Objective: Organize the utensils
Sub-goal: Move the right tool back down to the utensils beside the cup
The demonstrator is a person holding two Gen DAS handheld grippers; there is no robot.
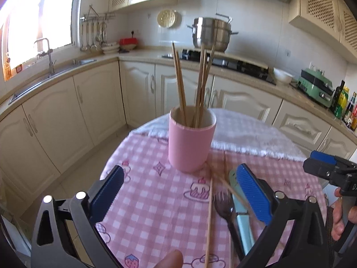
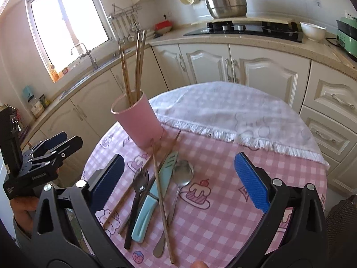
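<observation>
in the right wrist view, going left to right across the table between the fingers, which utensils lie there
black fork → blue-handled knife → metal spoon. The loose chopsticks cross over these, so their place in the order is unclear.

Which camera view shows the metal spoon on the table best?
The right wrist view: the metal spoon lies in full sight there, bowl to handle end, beside the light blue knife. In the left wrist view I cannot find the spoon; it seems hidden behind the left gripper's finger.
</observation>
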